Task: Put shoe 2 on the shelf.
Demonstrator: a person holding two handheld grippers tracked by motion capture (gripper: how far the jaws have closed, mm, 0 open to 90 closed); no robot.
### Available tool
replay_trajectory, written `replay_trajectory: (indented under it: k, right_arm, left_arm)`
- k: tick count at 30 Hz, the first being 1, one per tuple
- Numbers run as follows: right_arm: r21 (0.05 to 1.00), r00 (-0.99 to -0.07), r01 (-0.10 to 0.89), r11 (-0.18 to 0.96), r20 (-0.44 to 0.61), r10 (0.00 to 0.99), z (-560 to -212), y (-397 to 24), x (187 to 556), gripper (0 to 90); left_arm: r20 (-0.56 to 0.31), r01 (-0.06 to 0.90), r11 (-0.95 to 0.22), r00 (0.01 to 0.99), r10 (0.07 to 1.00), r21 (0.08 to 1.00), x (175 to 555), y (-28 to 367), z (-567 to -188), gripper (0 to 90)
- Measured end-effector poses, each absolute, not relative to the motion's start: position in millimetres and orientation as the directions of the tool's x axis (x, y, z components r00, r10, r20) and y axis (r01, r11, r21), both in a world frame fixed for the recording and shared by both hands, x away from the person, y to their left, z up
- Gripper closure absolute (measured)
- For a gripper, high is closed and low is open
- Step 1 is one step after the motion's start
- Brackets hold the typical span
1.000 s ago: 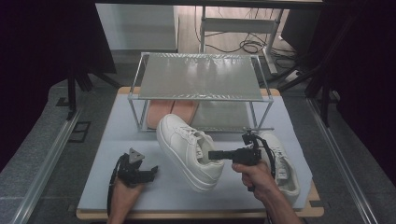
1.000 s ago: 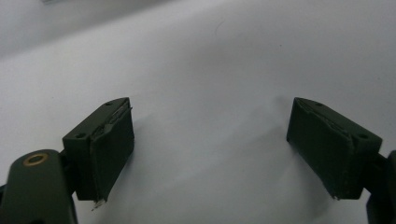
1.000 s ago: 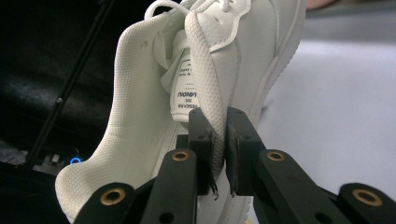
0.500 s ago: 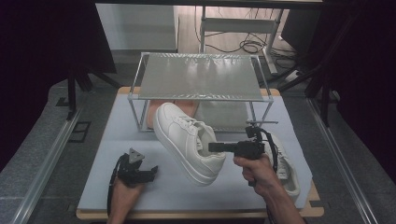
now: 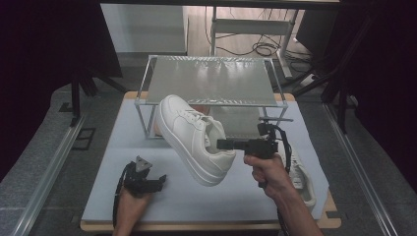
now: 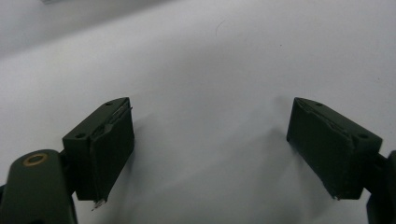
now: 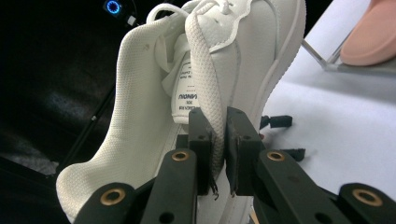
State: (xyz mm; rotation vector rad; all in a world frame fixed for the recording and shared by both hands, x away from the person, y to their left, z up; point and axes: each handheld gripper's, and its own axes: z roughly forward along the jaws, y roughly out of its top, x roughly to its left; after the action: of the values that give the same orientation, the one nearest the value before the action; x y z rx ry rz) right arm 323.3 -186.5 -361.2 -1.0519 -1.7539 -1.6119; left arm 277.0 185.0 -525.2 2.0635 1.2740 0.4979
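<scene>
One white sneaker (image 5: 196,140) hangs tilted above the table (image 5: 113,196), its collar pinched by the right gripper (image 5: 221,144); its tongue label is unreadable. Left gripper (image 5: 160,181) rests on the table, jaws wide, holding nothing.

The white sneaker (image 7: 243,56) looks like smooth matt leather outside, with woven mesh lining and a textured cloth collar. The rack's shelf (image 5: 209,81) is dull brushed metal. The desk (image 5: 196,196) cover is smooth, matt white.
</scene>
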Motion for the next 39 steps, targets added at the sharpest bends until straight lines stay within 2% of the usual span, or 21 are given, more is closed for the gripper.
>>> replay_trajectory:
  k: [13, 31, 39]
  right_arm:
    - [0.577, -0.555, 0.812, -0.087, 0.809, 0.191, -345.7, -177.1, 345.2, 82.9]
    - [0.554, -0.479, 0.798, -0.238, 0.822, 0.307, -354.6, -164.7, 395.6, 82.8]
    - [0.572, -0.451, 0.768, -0.287, 0.802, 0.391, -352.7, -159.0, 411.8, 82.6]
  left_arm:
    - [-0.016, 0.641, -0.317, 0.457, 0.889, 0.699, 277.1, 185.3, -525.0, 15.0]
    - [-0.015, 0.639, -0.317, 0.457, 0.889, 0.701, 277.3, 185.5, -525.3, 15.0]
    - [-0.015, 0.639, -0.317, 0.457, 0.889, 0.701, 277.3, 185.5, -525.3, 15.0]
